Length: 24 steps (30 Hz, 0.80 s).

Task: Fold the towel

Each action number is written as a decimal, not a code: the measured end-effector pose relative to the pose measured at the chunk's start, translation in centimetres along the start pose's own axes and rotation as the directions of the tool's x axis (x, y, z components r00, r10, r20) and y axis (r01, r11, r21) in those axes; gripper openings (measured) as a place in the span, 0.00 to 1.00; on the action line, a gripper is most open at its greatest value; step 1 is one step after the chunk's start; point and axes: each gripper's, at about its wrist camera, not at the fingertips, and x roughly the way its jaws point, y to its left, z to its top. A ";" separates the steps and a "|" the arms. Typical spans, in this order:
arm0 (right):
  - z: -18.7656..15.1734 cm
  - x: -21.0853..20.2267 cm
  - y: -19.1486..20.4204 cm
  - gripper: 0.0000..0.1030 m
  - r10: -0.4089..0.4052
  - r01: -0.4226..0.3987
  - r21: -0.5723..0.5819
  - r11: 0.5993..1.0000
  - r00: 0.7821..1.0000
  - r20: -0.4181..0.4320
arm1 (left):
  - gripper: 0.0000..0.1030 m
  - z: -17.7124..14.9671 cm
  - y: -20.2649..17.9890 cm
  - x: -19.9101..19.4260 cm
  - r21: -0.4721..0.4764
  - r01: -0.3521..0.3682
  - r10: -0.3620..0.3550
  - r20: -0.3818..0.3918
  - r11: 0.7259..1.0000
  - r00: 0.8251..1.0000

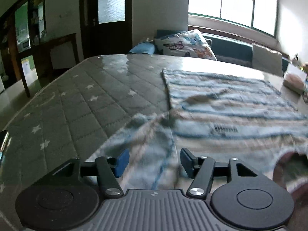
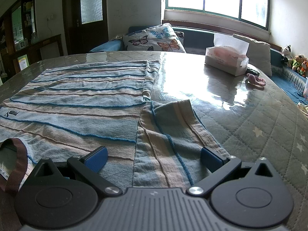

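The soft, limp blue-and-beige striped towel (image 2: 80, 104) should lift by its near corners; left gripper (image 1: 152, 163) and right gripper (image 2: 154, 159) both gape, unclamped.

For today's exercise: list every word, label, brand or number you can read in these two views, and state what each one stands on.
"PUMA", seen upside down, with a leaping-cat logo: on the striped towel, near its left edge.
Red print on the tissue box: too small to read.
White tag by the towel's brown hanging loop: characters cut off, unreadable.
Dark print on the towel in the left wrist view: blurred.
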 end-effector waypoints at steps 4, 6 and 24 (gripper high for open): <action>0.0 0.0 0.0 1.00 0.000 0.000 0.000 1.000 1.000 0.000 | 0.69 -1.6 0.0 -1.0 0.032 -0.024 0.024 0.003 0.999 1.000; 0.0 0.0 0.0 1.00 0.000 0.000 0.000 1.000 1.000 0.000 | 0.71 -1.7 0.2 -1.3 0.031 -0.030 0.030 0.004 0.999 1.000; 0.6 -2.7 4.8 1.00 0.104 -0.101 -0.103 0.990 0.994 0.029 | 0.83 0.0 -7.0 -2.3 0.192 0.065 -0.081 0.075 0.979 0.994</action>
